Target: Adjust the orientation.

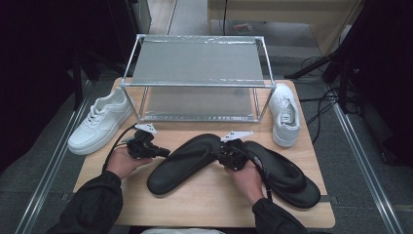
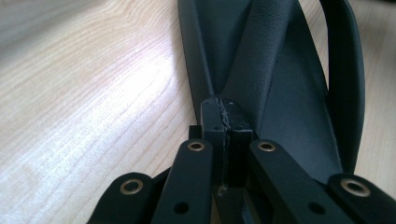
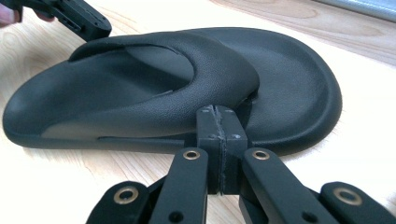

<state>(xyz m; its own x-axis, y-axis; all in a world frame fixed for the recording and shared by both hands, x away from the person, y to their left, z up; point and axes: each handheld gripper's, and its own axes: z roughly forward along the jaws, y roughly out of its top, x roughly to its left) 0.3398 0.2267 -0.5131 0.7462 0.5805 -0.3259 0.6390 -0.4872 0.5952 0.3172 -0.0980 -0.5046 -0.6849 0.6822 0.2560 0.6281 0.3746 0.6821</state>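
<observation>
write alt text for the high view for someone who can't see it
A person's two hands each hold a black gripper, the left gripper and right gripper at opposite sides of a black flip-flop on a wooden table. A second black flip-flop lies to its right; a metal two-shelf rack stands behind, a white sneaker at its left and another at its right.

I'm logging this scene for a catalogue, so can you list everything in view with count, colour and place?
flip-flops: two, black, front of the table, toes angled toward each other.
sneakers: two, white, one at each end of the rack.
rack: one, silver, two shelves, back of the table.
table: one, light wood.
cables: several, black, floor at right.
left gripper: black, shut at the left flip-flop's edge.
right gripper: black, shut beside the same flip-flop's strap.
</observation>
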